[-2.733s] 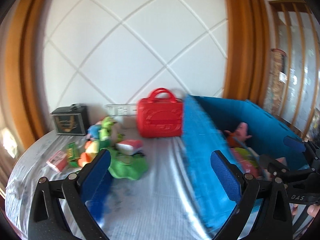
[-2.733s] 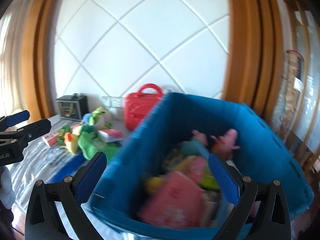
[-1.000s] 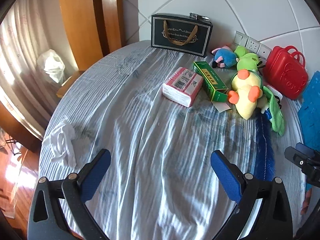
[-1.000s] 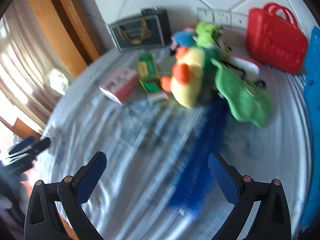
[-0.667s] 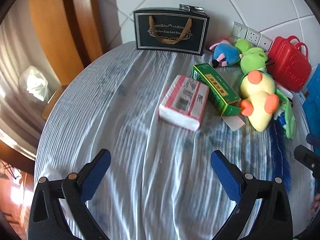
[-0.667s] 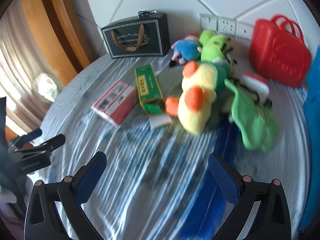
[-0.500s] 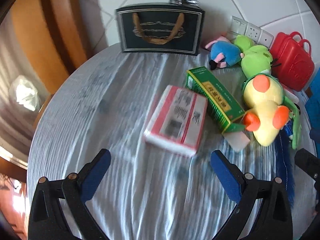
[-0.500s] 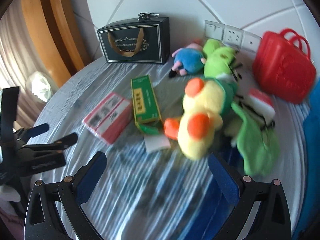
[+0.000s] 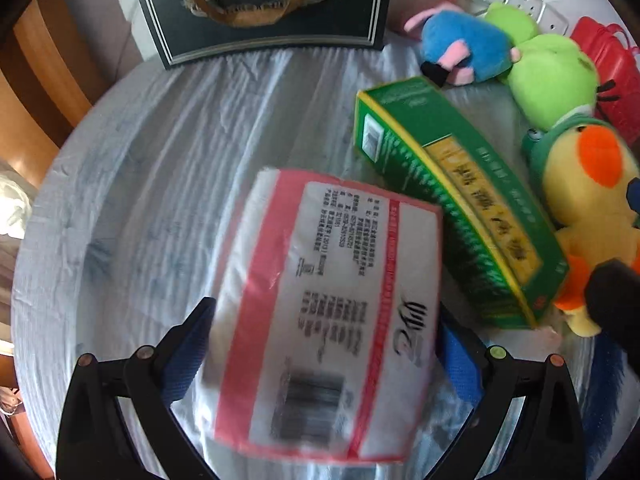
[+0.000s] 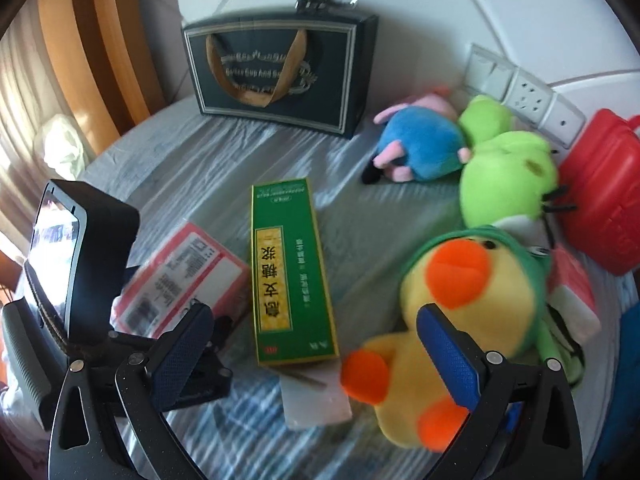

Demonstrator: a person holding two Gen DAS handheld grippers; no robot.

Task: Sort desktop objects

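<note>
A red-and-white tissue pack (image 9: 328, 312) lies on the grey cloth between the open blue pads of my left gripper (image 9: 320, 344); whether the pads touch it I cannot tell. It also shows in the right wrist view (image 10: 180, 276), with the left gripper's body beside it. A green box (image 9: 460, 208) lies just right of the pack. My right gripper (image 10: 312, 356) is open and empty above the near end of the green box (image 10: 286, 272), its right pad in front of a yellow duck plush (image 10: 460, 320).
A dark gift bag (image 10: 280, 72) stands at the back. A blue plush (image 10: 420, 144), a green plush (image 10: 504, 172) and a red plastic case (image 10: 600, 200) lie at the right. A small white card (image 10: 316, 396) lies below the green box. The round table edge (image 9: 36, 240) is at the left.
Both grippers have moved forward and down toward the objects. The tissue pack now fills the space between my left pads. My right gripper has closed in on the green box and the duck.
</note>
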